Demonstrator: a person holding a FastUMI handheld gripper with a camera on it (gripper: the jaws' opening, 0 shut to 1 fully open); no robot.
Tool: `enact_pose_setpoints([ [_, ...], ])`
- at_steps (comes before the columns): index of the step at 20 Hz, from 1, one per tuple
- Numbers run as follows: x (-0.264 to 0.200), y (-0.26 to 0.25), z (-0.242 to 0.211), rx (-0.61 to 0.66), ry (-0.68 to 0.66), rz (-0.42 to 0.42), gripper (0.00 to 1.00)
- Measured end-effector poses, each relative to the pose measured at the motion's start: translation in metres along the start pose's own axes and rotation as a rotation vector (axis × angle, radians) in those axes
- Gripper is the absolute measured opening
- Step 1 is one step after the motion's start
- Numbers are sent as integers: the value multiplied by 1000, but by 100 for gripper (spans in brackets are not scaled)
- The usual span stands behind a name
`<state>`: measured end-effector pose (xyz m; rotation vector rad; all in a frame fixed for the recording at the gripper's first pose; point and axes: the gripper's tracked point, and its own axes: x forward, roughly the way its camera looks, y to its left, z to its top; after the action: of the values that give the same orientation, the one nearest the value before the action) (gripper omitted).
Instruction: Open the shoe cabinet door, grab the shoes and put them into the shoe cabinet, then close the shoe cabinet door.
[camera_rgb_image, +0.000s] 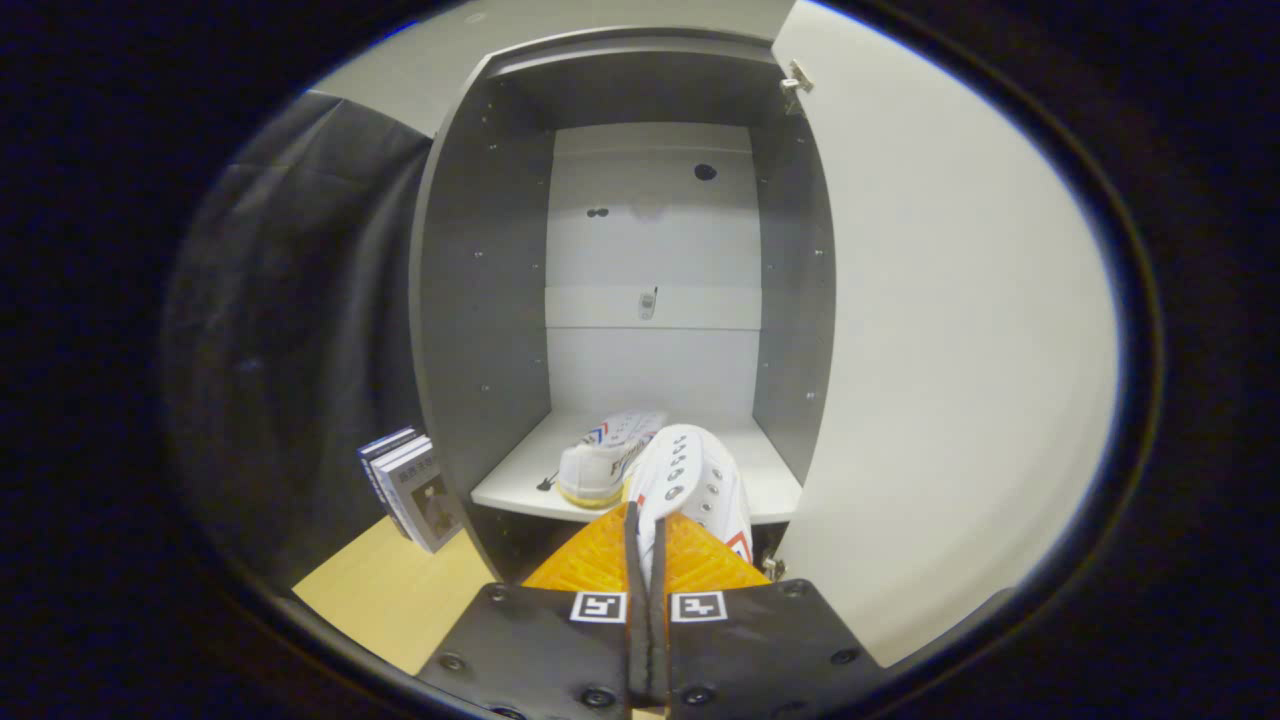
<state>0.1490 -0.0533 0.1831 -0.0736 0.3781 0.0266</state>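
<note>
With my fingers pressed close together on the rim of a white shoe (690, 480), the second shoe is on its way into the cabinet.

From my gripper (646, 540) outward: the two fingers stand nearly touching, pinching a thin edge of the shoe at its opening, so the shoe hangs toe-forward just ahead of me. Its toe reaches over the front lip of the cabinet shelf (520, 470). Beside it, the other shoe (605, 455) already rests on that shelf, leaving free room to its right. The cabinet door (950, 350) stands swung wide open on my right, clear of the entry path. Books (410, 485) lean outside the cabinet's left wall.
</note>
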Motion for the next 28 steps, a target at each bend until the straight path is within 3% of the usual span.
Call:
enact_pose_setpoints([
  [8,116,-31,28,-23,-1,-102,2],
  [15,206,-50,1,-61,87,-132,2],
  [22,233,-46,-29,-108,161,-131,2],
  [28,233,-47,-33,-59,190,-132,3],
])
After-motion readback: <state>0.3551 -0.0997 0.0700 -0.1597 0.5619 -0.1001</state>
